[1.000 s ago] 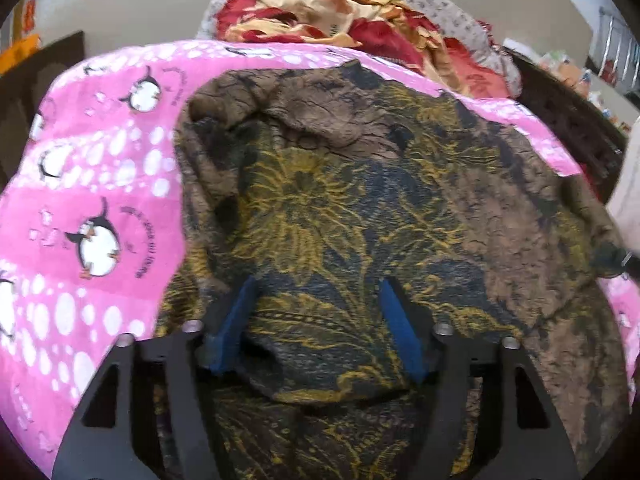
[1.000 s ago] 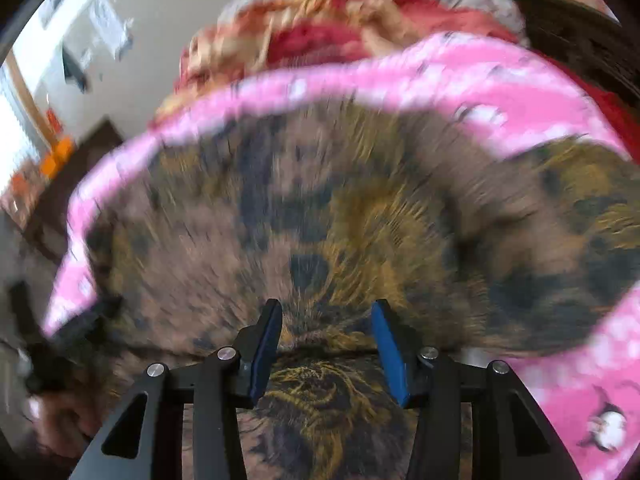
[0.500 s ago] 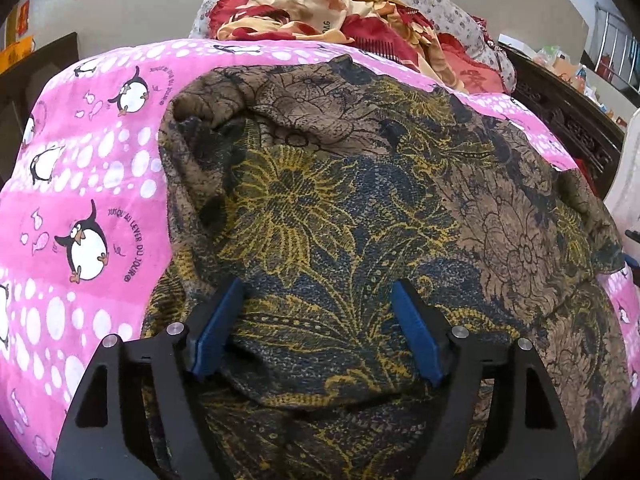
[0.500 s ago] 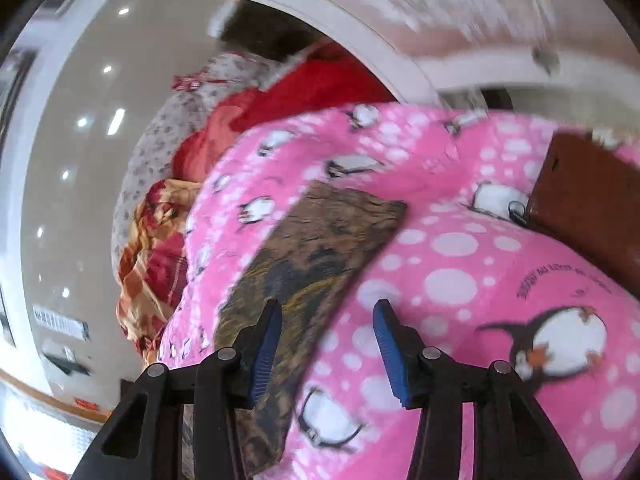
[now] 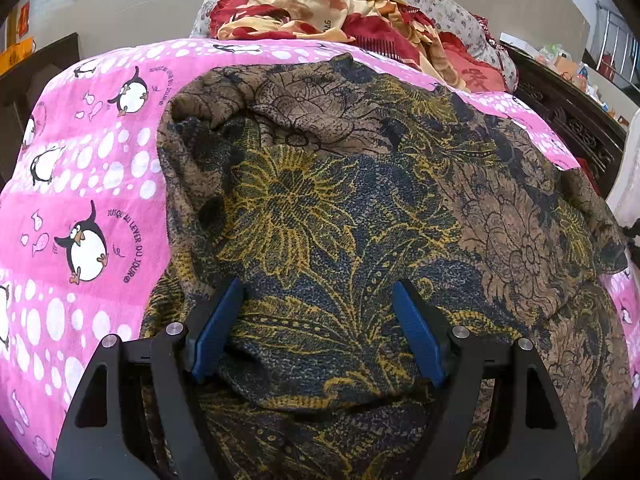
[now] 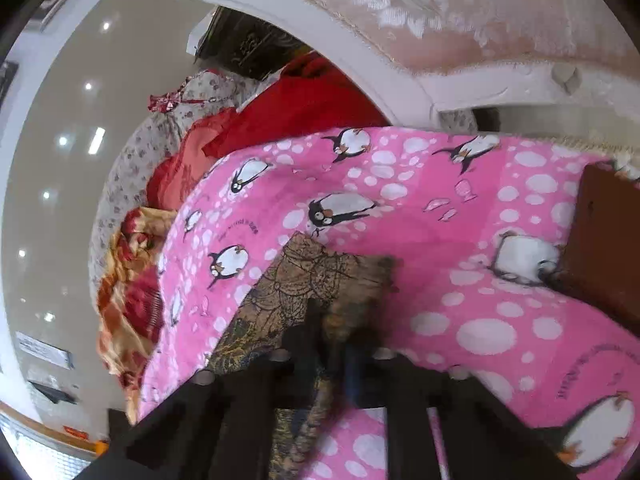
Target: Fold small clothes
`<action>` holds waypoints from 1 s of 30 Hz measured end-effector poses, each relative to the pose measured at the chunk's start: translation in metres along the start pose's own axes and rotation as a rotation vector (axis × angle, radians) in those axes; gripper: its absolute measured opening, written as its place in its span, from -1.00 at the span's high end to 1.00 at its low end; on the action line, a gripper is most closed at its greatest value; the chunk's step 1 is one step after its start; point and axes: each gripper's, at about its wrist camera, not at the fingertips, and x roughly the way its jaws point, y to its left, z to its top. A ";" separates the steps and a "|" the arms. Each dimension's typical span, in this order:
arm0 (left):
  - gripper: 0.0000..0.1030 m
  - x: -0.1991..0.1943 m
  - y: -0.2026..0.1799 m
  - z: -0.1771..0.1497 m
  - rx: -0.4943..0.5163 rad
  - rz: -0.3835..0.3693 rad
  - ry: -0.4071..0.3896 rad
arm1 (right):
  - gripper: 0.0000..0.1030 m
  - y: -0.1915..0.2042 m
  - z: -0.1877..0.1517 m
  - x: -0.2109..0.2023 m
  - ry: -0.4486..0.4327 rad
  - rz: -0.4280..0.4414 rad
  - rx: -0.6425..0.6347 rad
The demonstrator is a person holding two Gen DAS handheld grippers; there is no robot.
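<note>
A brown, navy and yellow floral garment [image 5: 340, 216] lies spread and rumpled on a pink penguin-print bedspread [image 5: 80, 184]. My left gripper [image 5: 320, 320] is open, its blue pads [image 5: 216, 328] resting just above the garment's near fold, holding nothing. In the right wrist view my right gripper [image 6: 340, 320] has its jaws close together, pinching a corner of the same garment [image 6: 312, 276] against the pink bedspread [image 6: 460, 280]. The fingers are dark and blurred there.
A heap of red and cream bedding [image 5: 340, 12] lies at the far end of the bed, also in the right wrist view [image 6: 132, 280]. Dark carved furniture [image 5: 568, 120] stands at the right. A brown object [image 6: 604, 240] sits on the bedspread; a white headboard [image 6: 360, 48] arches above.
My left gripper has opened wider and let the fold lie. My right gripper swung to the garment's corner and closed on it.
</note>
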 end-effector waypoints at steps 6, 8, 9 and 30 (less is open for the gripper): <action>-0.51 0.000 0.001 0.000 -0.002 -0.003 -0.001 | 0.93 0.062 0.022 -0.102 -0.228 0.010 -0.176; -0.51 0.000 0.000 0.000 -0.002 -0.003 -0.001 | 0.93 0.082 0.030 -0.139 -0.302 0.022 -0.223; -0.51 0.000 0.001 0.000 -0.002 -0.003 -0.001 | 0.93 0.095 0.033 -0.161 -0.340 0.023 -0.253; -0.51 -0.094 0.033 -0.016 -0.084 -0.091 -0.129 | 0.93 0.318 -0.414 0.024 0.336 0.372 -1.086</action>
